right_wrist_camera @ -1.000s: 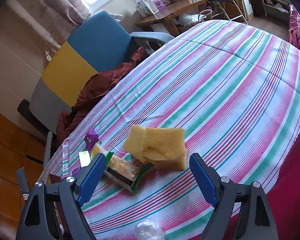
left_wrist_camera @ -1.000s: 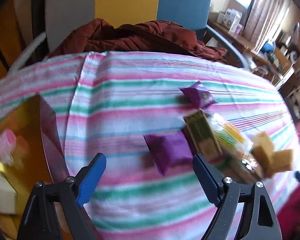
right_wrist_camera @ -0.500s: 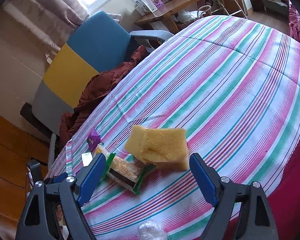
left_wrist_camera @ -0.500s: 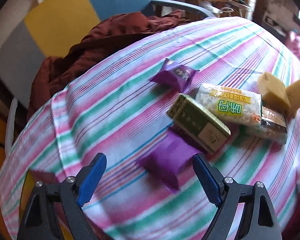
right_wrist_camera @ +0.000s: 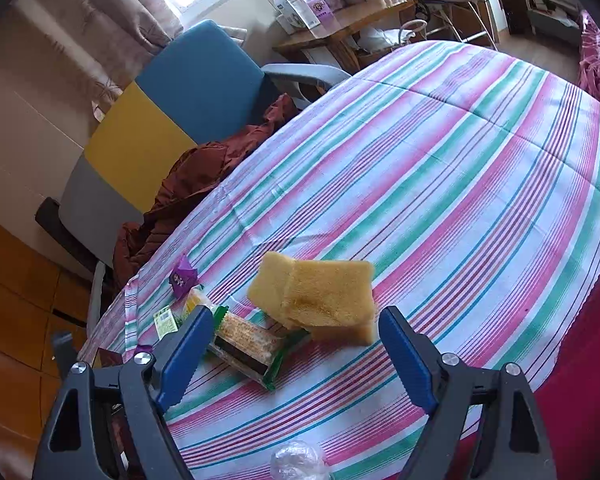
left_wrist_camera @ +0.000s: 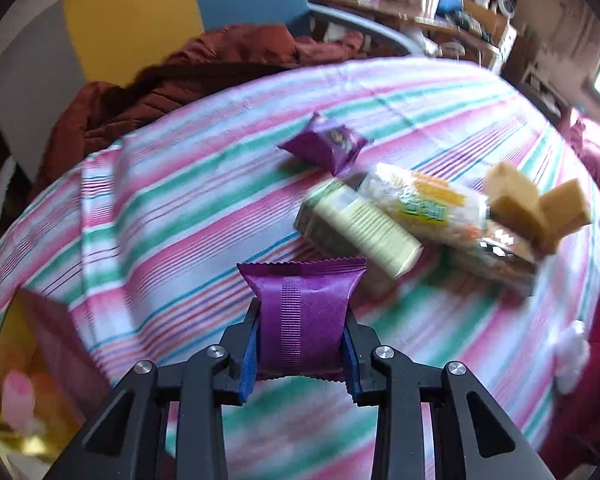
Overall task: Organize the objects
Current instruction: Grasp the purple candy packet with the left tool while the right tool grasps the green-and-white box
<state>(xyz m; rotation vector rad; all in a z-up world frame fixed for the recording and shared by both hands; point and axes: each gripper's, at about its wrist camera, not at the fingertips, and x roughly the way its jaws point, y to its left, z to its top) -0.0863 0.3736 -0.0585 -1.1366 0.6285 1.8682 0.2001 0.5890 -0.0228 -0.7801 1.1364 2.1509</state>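
Observation:
My left gripper is shut on a purple snack packet and holds it above the striped tablecloth. Beyond it lie a second purple packet, a green box, a clear snack bag and yellow sponges. My right gripper is open and empty, just in front of the yellow sponges and a green-edged snack bar. The second purple packet shows small at the left.
A chair with blue, yellow and grey panels holds a rust-red jacket at the table's far edge. A box sits off the table's left edge. A crumpled clear plastic ball lies near the front edge.
My left gripper closed on the nearest purple packet and lifted it off the cloth. My right gripper stayed open and barely moved.

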